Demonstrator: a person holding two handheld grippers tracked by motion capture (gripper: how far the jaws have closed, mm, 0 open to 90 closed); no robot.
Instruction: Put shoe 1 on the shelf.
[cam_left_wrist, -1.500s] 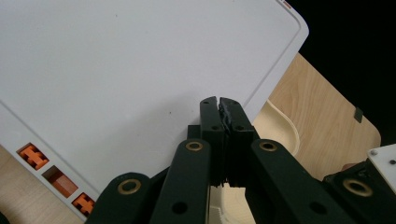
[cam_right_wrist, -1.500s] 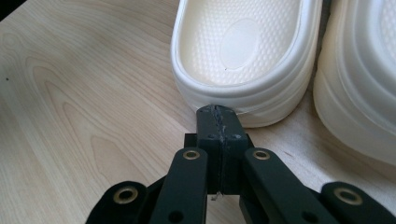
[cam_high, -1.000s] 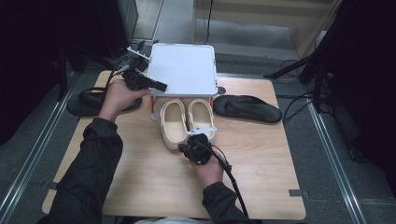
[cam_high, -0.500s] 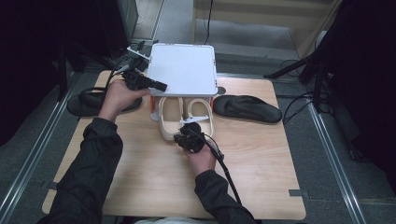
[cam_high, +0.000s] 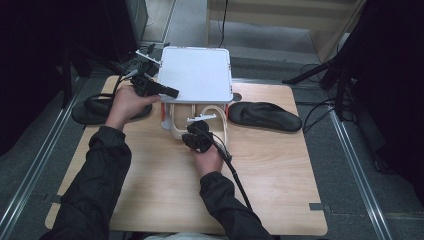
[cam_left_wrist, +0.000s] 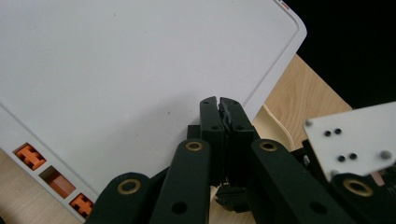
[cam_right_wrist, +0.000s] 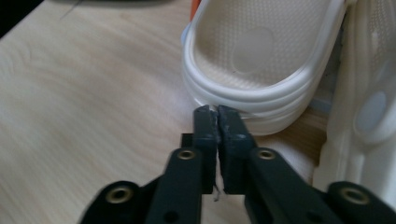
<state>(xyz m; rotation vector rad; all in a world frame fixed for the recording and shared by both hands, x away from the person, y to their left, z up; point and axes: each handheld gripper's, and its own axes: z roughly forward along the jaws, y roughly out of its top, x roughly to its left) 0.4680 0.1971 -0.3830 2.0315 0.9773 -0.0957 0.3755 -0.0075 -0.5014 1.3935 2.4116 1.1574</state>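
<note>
Even overhead light, dark surroundings; both gripper views soft up close.

Black two-jaw grippers (cam_high: 196, 131) with brass pivot pins, white screw-studded top plates, trailing black cables; person in dark long sleeves (cam_high: 97, 180).

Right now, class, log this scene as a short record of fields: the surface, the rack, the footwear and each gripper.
surface: wooden table
rack: white shelf on orange posts at the far edge
cream slippers: side by side, toes under the shelf
black sandals: one each side of the shelf
left gripper: shut, tips on the shelf top
right gripper: shut, tips against a cream slipper's heel
</note>
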